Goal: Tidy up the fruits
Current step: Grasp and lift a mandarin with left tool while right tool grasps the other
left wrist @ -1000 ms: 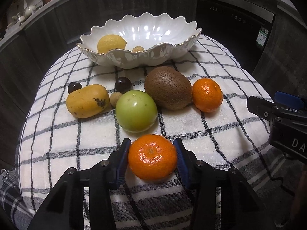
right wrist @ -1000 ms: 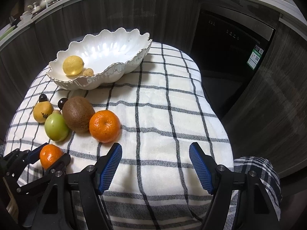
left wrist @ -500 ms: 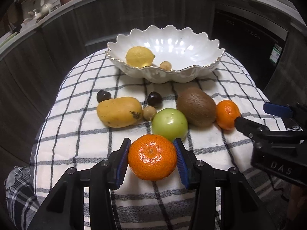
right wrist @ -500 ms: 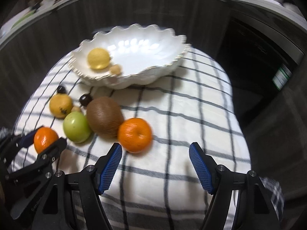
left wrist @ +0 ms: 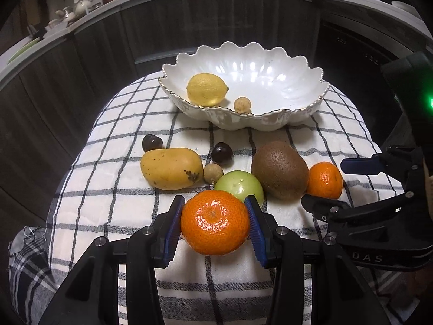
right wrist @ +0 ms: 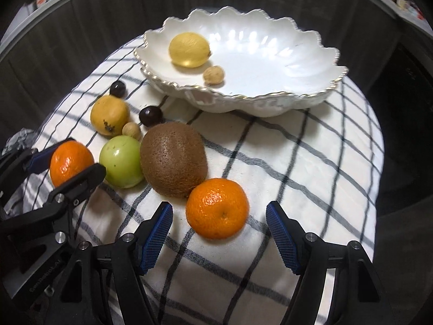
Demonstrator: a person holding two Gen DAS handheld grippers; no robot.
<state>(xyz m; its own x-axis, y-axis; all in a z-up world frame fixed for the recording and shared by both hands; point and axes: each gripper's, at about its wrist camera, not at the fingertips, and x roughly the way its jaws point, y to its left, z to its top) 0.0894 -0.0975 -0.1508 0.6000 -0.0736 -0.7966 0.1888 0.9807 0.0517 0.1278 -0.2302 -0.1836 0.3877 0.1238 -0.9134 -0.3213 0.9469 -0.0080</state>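
Two mandarins noted. One mandarin (left wrist: 214,222) is clamped between the blue pads of the left gripper (left wrist: 214,223), stem dimple facing the left wrist camera, just in front of the green fruit (left wrist: 240,185). The second mandarin (right wrist: 217,208) lies on the checked cloth (right wrist: 297,162), touching the kiwi (right wrist: 173,159); the right gripper (right wrist: 218,233) has its jaws wide apart on either side of it, clear of contact. The kiwi's long axis runs toward the white scalloped bowl (right wrist: 311,100), which contains a lemon (right wrist: 189,49).

Two close wrist views; shared bowl (left wrist: 311,105)
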